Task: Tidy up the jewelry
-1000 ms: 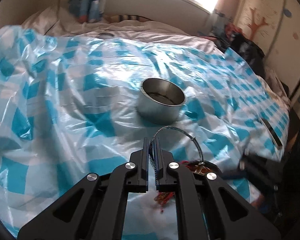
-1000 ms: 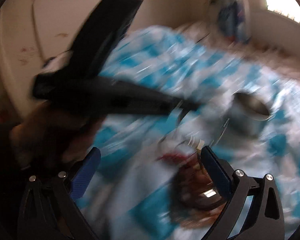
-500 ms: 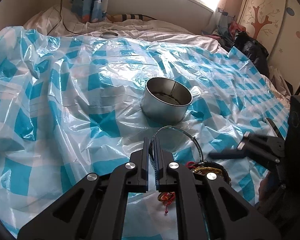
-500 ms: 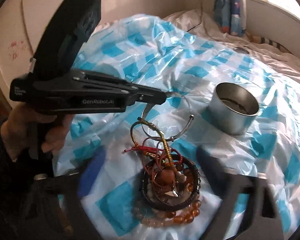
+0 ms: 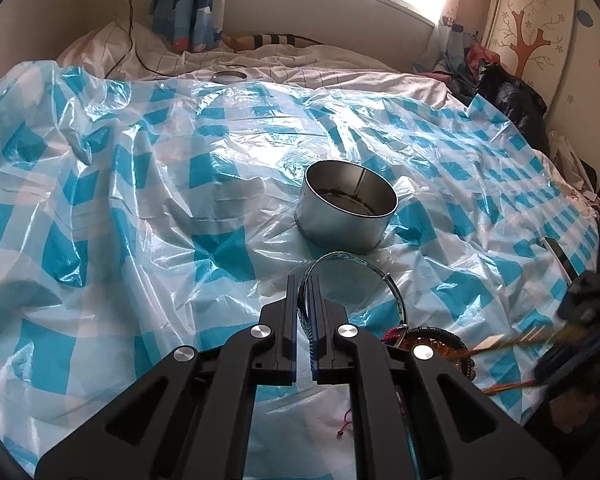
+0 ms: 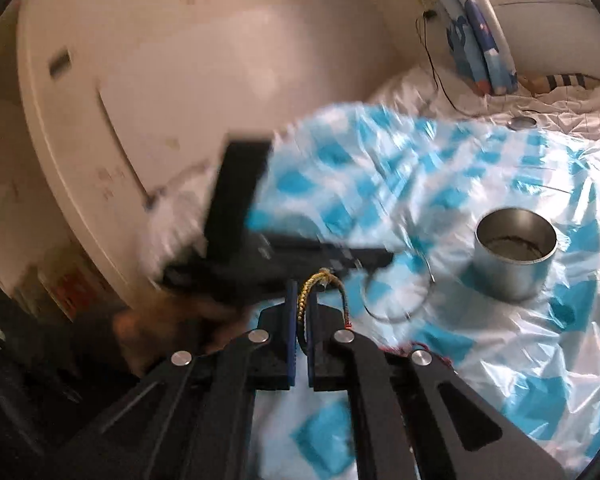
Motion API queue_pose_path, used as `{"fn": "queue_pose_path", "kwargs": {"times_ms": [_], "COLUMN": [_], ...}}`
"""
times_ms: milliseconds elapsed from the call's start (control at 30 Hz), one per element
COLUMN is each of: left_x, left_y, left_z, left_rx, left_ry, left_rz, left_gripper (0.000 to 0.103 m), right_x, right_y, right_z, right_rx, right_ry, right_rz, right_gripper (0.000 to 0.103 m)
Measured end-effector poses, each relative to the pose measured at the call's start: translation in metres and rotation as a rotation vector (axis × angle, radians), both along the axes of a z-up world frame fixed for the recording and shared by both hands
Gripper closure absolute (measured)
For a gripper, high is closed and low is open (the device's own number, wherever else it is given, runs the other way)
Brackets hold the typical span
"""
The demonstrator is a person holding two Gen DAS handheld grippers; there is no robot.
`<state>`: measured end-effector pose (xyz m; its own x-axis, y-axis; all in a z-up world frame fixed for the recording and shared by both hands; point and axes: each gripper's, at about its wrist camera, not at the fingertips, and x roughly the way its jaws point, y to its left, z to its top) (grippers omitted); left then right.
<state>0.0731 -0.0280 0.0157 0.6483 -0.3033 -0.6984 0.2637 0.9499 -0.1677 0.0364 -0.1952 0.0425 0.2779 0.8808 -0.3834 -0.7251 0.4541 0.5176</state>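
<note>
My left gripper (image 5: pixel 303 292) is shut on a thin silver open bangle (image 5: pixel 364 268), held just above the sheet in front of a round metal tin (image 5: pixel 350 210). The tin holds some jewelry and also shows in the right wrist view (image 6: pixel 516 256). My right gripper (image 6: pixel 302 300) is shut on a gold and dark braided cord bracelet (image 6: pixel 312 284), lifted off the pile. A dark ring bracelet with beads (image 5: pixel 436 340) lies right of my left gripper. The left gripper shows blurred in the right wrist view (image 6: pixel 388 258).
A blue and white checked plastic sheet (image 5: pixel 140 184) covers the bed. A metal lid (image 5: pixel 229 77) lies at the far edge. A phone (image 5: pixel 558 254) lies at the right. A white headboard (image 6: pixel 180 100) stands to the left, and a black bag (image 5: pixel 512 100) sits far right.
My right gripper, open over the jewelry pile before, has shut on the braided cord bracelet and lifted it. My left gripper stays shut on the bangle, nearer the tin.
</note>
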Motion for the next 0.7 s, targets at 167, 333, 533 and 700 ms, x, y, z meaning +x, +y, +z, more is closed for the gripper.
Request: {"fn": "queue_pose_path", "kwargs": {"times_ms": [167,333,533,700], "left_x": [-0.002,-0.001,0.001,0.007], "left_y": [-0.002,-0.004,-0.008,-0.012], "left_z": [0.001,0.004,0.007,0.010], "left_rx": [0.011,0.009,0.000,-0.013], "left_ry": [-0.011,-0.026,-0.049,-0.059], "left_rz": [0.000,0.005,0.007,0.010], "left_gripper": [0.099,0.099,0.099,0.099], "right_x": [0.010,0.016,0.021,0.030], "right_y": [-0.021,-0.034,-0.047,-0.055], "right_z": [0.007,0.008,0.006,0.007], "right_rx": [0.118,0.152,0.160,0.163], "right_ry": [0.046,0.056,0.056,0.049], "right_rz": [-0.041,-0.082,-0.142,-0.184], "right_gripper": [0.099,0.099,0.098,0.098]}}
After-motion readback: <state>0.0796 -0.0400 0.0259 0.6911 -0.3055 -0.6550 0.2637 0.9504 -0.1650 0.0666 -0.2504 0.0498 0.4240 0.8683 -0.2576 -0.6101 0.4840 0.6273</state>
